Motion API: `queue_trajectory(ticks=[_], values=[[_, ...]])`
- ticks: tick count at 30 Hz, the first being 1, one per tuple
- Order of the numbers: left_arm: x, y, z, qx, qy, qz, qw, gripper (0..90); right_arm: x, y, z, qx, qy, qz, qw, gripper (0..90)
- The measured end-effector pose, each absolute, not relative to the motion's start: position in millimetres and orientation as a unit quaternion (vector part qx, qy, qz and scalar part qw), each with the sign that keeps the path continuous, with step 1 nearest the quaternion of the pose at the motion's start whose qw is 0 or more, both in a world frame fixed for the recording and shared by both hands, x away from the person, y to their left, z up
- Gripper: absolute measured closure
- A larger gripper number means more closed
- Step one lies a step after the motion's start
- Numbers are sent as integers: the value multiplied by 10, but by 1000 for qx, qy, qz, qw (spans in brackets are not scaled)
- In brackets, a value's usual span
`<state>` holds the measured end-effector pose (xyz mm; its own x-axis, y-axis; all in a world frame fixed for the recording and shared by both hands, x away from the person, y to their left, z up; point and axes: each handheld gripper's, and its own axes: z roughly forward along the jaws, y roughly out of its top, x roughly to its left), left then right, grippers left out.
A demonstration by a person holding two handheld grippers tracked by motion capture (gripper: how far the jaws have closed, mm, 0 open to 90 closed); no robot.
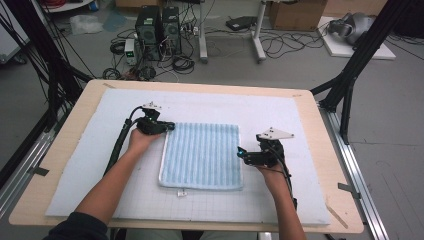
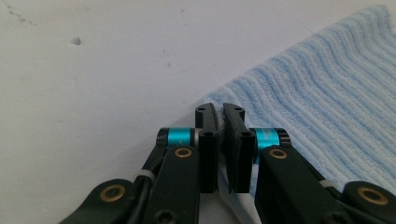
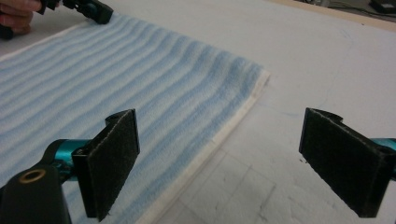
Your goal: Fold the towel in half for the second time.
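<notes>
Careful: your left tongs (image 2: 219, 140) pinch the towel (image 1: 202, 155) corner thinly while your right tongs (image 3: 224, 163) stand spread, so lifting now could slip it free.

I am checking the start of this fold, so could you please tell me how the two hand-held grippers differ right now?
The left hand-held gripper has its jaws closed at the far left corner of the blue towel, while the right hand-held gripper holds its jaws wide open. The left one pinches the towel's edge; the right one straddles the right-hand edge without gripping it. Both sit low over the white mat.
</notes>
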<state>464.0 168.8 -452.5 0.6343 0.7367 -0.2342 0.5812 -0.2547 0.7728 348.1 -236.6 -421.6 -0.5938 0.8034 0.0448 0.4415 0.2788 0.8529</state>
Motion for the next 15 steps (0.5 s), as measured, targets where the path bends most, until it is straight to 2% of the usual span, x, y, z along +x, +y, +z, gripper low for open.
queue_trajectory(ticks=[12,13,15], values=[[4641,1703,-4536,782,424,80,450,842,4064,-2242,-4153,413,791,411,188,116],[4641,1702,-4537,782,425,81,450,842,4109,-2232,-4155,415,791,409,185,122],[4643,1706,-4538,782,424,80,450,842,4201,-2208,-4173,415,798,402,174,192]])
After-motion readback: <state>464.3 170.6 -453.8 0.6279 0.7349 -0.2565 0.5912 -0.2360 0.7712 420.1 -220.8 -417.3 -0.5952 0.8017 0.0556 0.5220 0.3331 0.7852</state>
